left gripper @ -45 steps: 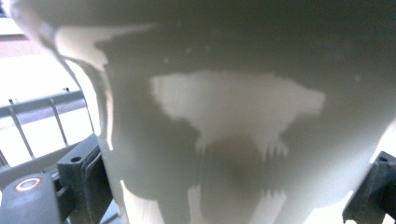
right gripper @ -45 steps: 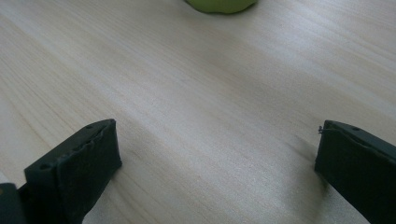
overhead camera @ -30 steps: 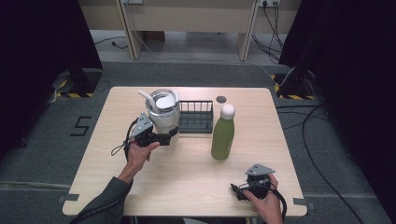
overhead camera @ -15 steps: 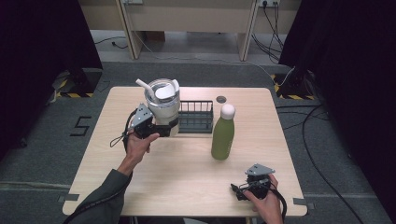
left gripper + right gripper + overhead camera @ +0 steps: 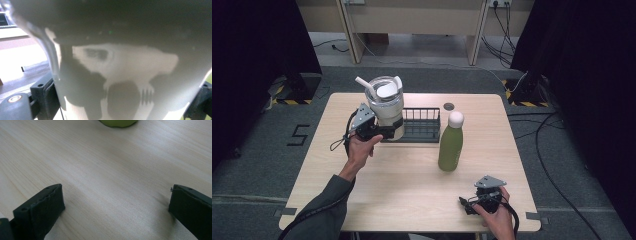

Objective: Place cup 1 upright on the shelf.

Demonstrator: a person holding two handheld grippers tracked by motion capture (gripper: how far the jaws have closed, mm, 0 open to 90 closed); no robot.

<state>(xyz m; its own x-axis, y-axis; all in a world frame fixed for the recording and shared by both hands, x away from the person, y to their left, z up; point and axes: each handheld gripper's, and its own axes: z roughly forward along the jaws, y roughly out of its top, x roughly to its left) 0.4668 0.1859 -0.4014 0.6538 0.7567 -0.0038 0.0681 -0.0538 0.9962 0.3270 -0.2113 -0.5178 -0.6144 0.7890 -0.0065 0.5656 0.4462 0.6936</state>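
Lower right of the high view, the right gripper (image 5: 471, 204) rests on the tabletop (image 5: 412, 190), jaws wide apart and empty. Mid-frame stands the green bottle (image 5: 450, 145). Left of it, the left gripper (image 5: 384, 132) is clamped on the tumbler (image 5: 386, 105), which a second ago sat lower beside the black rack (image 5: 422, 125) and now hangs higher. That suggests it is being carried toward the rack.
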